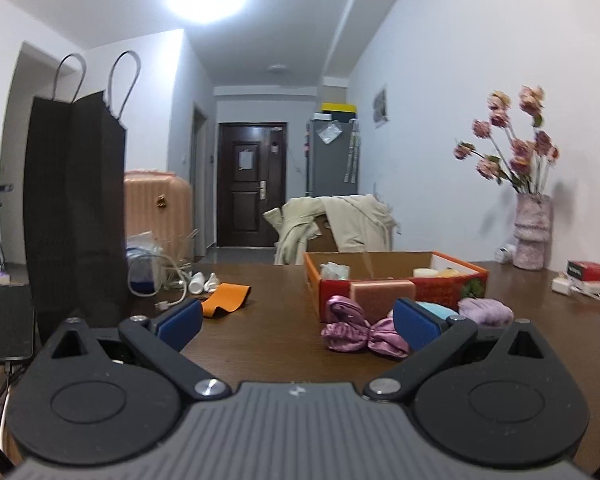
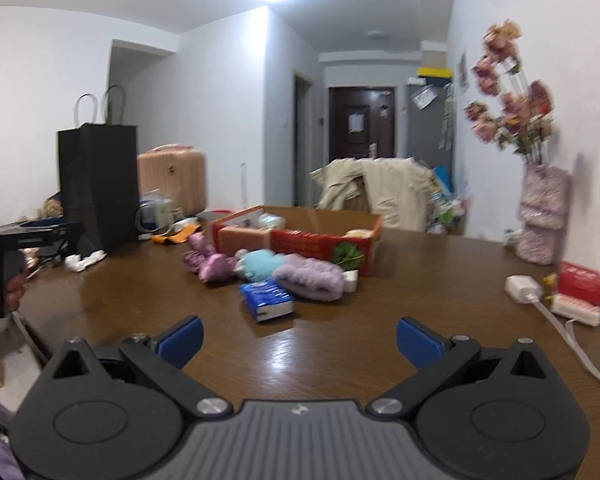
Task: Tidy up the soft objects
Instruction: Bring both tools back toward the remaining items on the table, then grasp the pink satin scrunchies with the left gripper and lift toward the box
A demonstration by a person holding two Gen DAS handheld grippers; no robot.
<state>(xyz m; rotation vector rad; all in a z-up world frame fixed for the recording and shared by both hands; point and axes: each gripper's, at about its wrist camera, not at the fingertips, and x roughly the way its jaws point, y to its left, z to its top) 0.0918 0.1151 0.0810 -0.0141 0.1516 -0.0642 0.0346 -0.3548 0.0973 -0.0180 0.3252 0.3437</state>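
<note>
A red cardboard box (image 1: pixel 400 286) (image 2: pixel 300 240) stands on the brown table (image 1: pixel 268 332) (image 2: pixel 340 344). In front of it lie a shiny pink satin bow (image 1: pixel 360 332) (image 2: pixel 208 262), a light blue plush (image 1: pixel 436 310) (image 2: pixel 260 264) and a lilac fluffy roll (image 1: pixel 486 310) (image 2: pixel 308 276). A blue tissue pack (image 2: pixel 266 300) lies nearer. My left gripper (image 1: pixel 298 326) is open and empty, low over the table, just left of the bow. My right gripper (image 2: pixel 300 340) is open and empty, short of the tissue pack.
A tall black paper bag (image 1: pixel 74 208) (image 2: pixel 98 184) stands at the left. An orange strap (image 1: pixel 226 300), cables and small white items lie near it. A pink vase with flowers (image 1: pixel 532 236) (image 2: pixel 542 216), a red packet (image 2: pixel 582 284) and a white charger (image 2: pixel 522 288) sit at the right.
</note>
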